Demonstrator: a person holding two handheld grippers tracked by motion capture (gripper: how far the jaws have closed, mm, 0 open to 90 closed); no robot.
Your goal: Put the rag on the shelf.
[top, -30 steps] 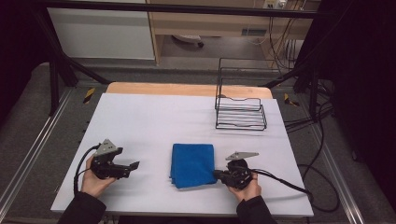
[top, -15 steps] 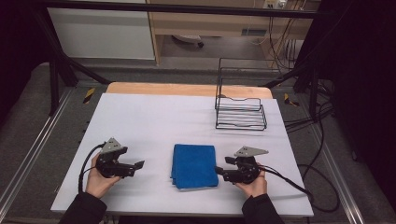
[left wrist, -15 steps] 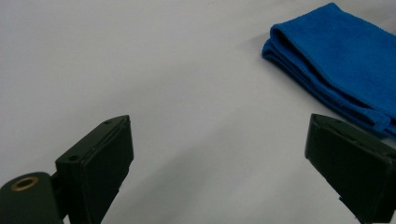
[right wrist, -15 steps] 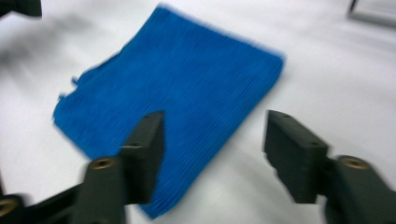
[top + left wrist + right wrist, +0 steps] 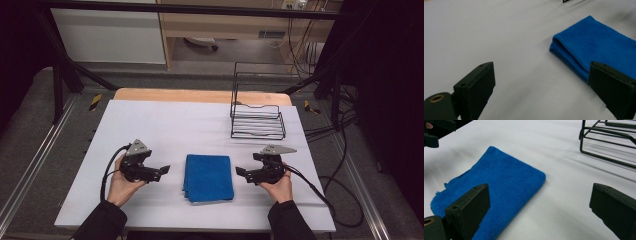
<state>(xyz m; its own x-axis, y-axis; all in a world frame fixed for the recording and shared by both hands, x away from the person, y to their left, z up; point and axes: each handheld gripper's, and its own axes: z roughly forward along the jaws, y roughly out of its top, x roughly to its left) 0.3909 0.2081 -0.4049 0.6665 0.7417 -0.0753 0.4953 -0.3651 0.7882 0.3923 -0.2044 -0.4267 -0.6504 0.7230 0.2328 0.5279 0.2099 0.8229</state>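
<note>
1. Flanking the blue towel (image 5: 209,177) w/ both tools: I've got the left gripper (image 5: 162,171) just beside its left edge and the right gripper (image 5: 241,171) just beside its right edge, neither touching cloth.
2. Towel lies folded flat on the white table (image 5: 165,125), near my edge of it; the black wire rack (image 5: 257,120) stands well beyond the towel's far right corner, out of the way.
3. Left gripper view: jaws spread wide, nothing between them; towel's folded far-left corner (image 5: 556,43) sits ahead, toward the right jaw.
4. Right gripper view: jaws also wide and empty; the towel's neat corner (image 5: 541,176) lies between them, looser layered edges (image 5: 445,188) by the left jaw.
5. Step in hand, as I judge it: closing in on the towel edges for a pinch.
6. Doing it well: come in low, one jaw sliding under the edge, other on top, so I catch the intended layers, not just nap.
7. Grab at matching corners on both sides, else the cloth will skew on lifting.
8. Risk: pushing the towel sideways and bunching it; keep both approaches even.
</note>
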